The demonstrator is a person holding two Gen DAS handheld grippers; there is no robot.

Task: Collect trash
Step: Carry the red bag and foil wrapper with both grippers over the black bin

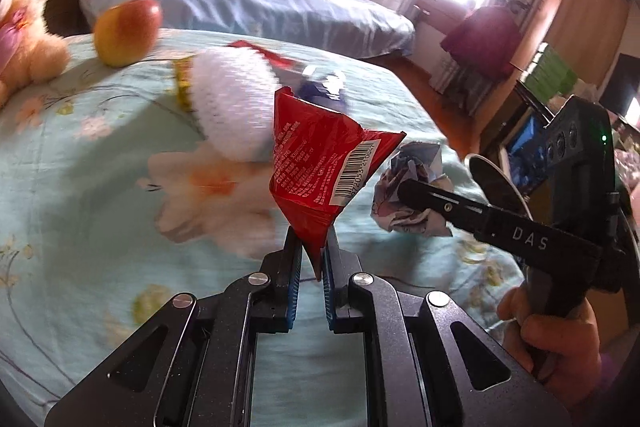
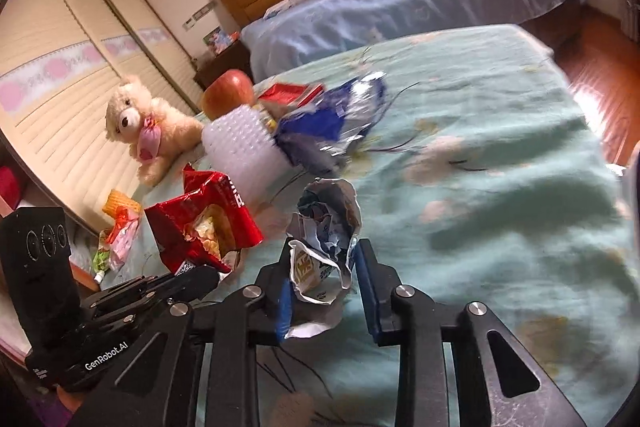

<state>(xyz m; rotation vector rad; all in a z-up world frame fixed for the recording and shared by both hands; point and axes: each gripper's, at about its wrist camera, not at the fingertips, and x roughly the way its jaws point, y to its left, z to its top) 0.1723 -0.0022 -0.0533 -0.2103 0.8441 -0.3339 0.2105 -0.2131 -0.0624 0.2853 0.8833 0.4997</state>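
Note:
In the left wrist view my left gripper (image 1: 311,235) is shut on the bottom corner of a red snack bag (image 1: 320,163), which stands up above the floral bedspread (image 1: 100,187). To its right, my right gripper (image 1: 408,189) reaches onto a crumpled silver wrapper (image 1: 416,163). The right wrist view shows that crumpled wrapper (image 2: 326,215) pinched between the blue pads (image 2: 282,303) of my right gripper (image 2: 326,251), just over the bed. My left gripper (image 2: 200,277) sits at lower left with the open red bag (image 2: 200,223) in it.
Farther back on the bed lie a blue foil wrapper (image 2: 332,119), a white bristly brush (image 2: 240,143), a red packet (image 2: 288,93), an apple (image 2: 228,93) and a teddy bear (image 2: 140,123). Small wrappers (image 2: 120,239) lie by the bed's left edge. A second bed (image 2: 400,3) stands behind.

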